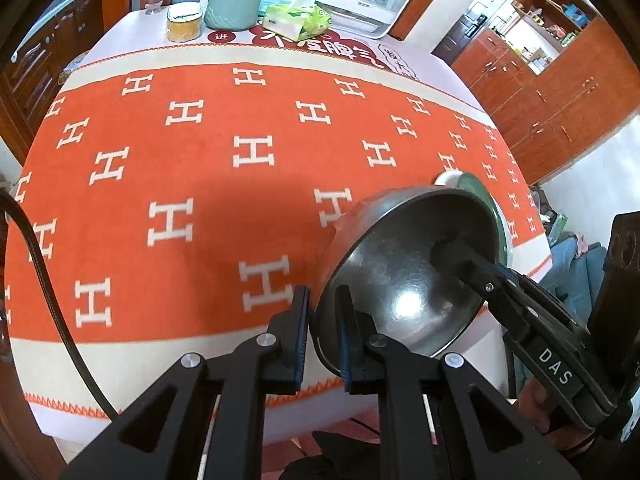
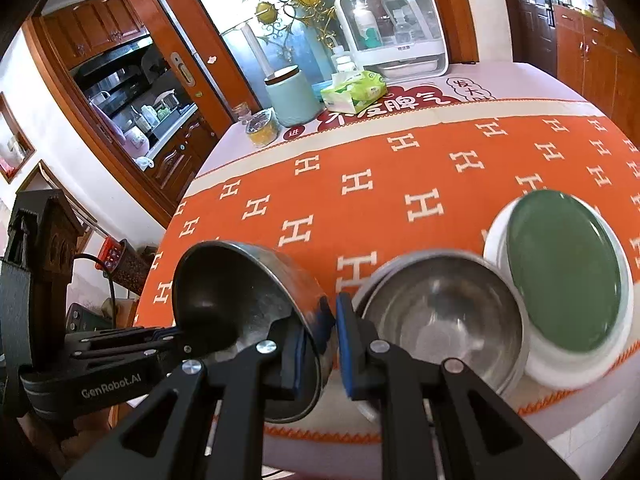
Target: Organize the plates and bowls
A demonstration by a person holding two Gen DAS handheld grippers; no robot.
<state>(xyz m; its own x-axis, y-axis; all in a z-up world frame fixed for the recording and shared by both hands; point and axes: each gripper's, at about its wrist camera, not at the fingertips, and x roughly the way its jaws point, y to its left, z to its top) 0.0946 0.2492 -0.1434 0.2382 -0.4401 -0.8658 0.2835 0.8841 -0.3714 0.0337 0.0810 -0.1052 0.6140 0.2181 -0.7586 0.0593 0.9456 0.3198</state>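
In the left wrist view, the left tool point(image 1: 323, 332) is clamped on the near rim of a steel bowl point(image 1: 404, 276), one pad outside the wall and one inside. The bowl is tilted, its hollow facing the camera, and held above the orange cloth point(image 1: 208, 184) that covers the table point(image 1: 120, 40). The right tool point(image 1: 460, 258) comes in from the right and grips the far rim of the same bowl. Behind the bowl, an edge of a green plate point(image 1: 478, 188) shows. At the far end of the table stand a pale green canister point(image 1: 234, 0), a jar point(image 1: 184, 22) and a tissue pack point(image 1: 298, 20).

In the right wrist view, the right tool point(image 2: 335, 338) is closed on the rim of the steel bowl point(image 2: 240, 292), which leans to the left. The left tool point(image 2: 182, 342) holds the opposite rim from the lower left. Just right of it, a second steel bowl point(image 2: 436, 320) sits on the cloth point(image 2: 360, 184). The green plate point(image 2: 564, 272) lies on a white plate point(image 2: 560, 372), touching that second bowl's right side.
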